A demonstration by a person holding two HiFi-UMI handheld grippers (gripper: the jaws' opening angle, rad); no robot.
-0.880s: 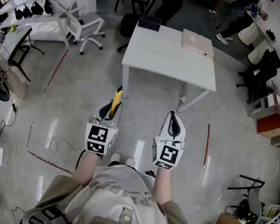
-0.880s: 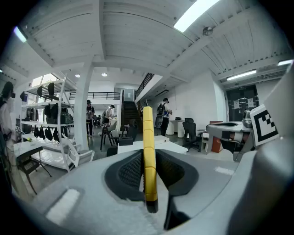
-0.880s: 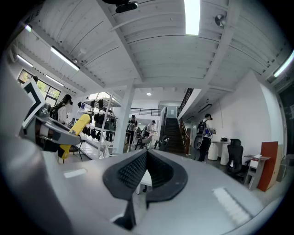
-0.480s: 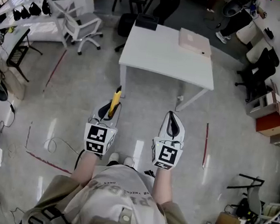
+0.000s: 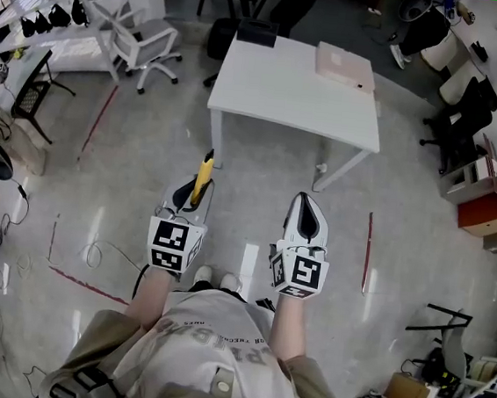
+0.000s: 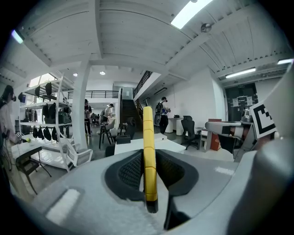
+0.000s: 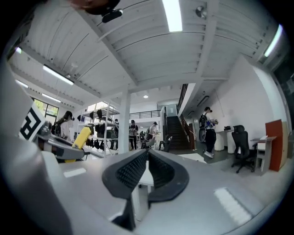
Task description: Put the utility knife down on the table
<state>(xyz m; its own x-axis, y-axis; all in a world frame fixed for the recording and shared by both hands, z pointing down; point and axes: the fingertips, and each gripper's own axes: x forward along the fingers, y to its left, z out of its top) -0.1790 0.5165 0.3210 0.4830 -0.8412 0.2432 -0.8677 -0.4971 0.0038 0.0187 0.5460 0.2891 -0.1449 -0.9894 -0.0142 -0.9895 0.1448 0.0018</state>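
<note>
Two claws are held side by side over the floor, both aimed at the table ahead.

Left gripper (image 5: 193,198): pinching the utility knife (image 6: 148,151) between its ribbed pads (image 6: 130,170). The knife's yellow body sits edge-on in the jaw gap. Its long axis runs along the jaws, so it points straight forward. The far end sticks out well past the jaw tips, toward the table's near left corner. The knife is in the air short of the table, not on it.

Right gripper (image 5: 306,210): jaws pressed together, nothing between them. It is just beside the left one, at about the same reach.

Below the claws is a glossy grey floor (image 5: 128,172) with red tape lines (image 5: 102,121) out to the left. The person's shoes (image 5: 213,280) are right behind the claws.

Ahead is a white table (image 5: 277,99) on white legs. A flat pinkish box (image 5: 342,68) lies at its far right, and a dark object (image 5: 258,34) at its far left edge; I can't tell what that is.

Further out, a white office chair (image 5: 146,42) stands left of the table. A red cabinet (image 5: 495,206) is far right, with dark chairs (image 5: 457,127) near it. The left gripper view shows a staircase (image 6: 128,110) and people standing at the back of the room.
</note>
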